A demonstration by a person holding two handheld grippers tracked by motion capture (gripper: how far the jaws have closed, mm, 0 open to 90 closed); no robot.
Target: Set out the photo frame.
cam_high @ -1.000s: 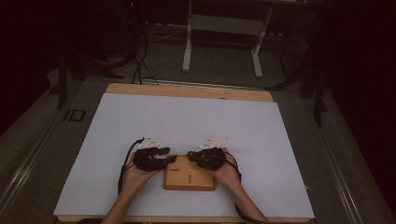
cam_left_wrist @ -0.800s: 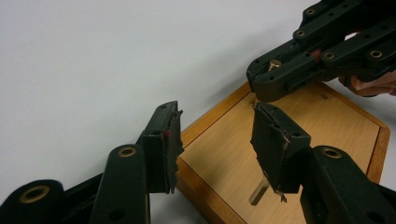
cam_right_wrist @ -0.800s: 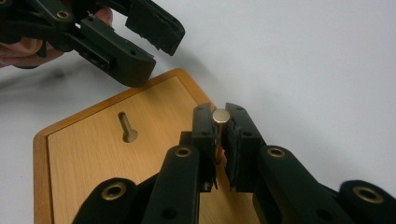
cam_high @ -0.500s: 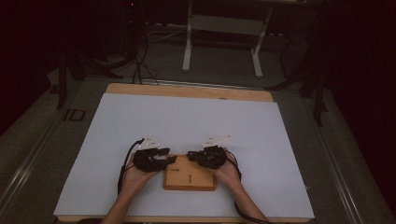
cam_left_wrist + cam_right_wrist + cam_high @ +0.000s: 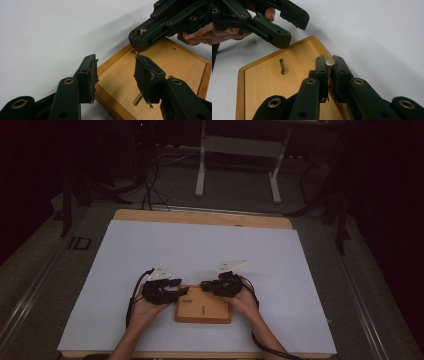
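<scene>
Brass peg (image 5: 330, 61) clamped by right gripper (image 5: 329, 75); no writing legible.

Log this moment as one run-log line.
left gripper: open above wooden board | right gripper: shut on brass peg | second peg: lying on board

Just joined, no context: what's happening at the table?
A person works two handheld tools over a wooden board on the white table. The right tool is shut on a brass peg near the board's edge. The left tool is open, straddling the board's edge. A second peg stands in the board.
</scene>
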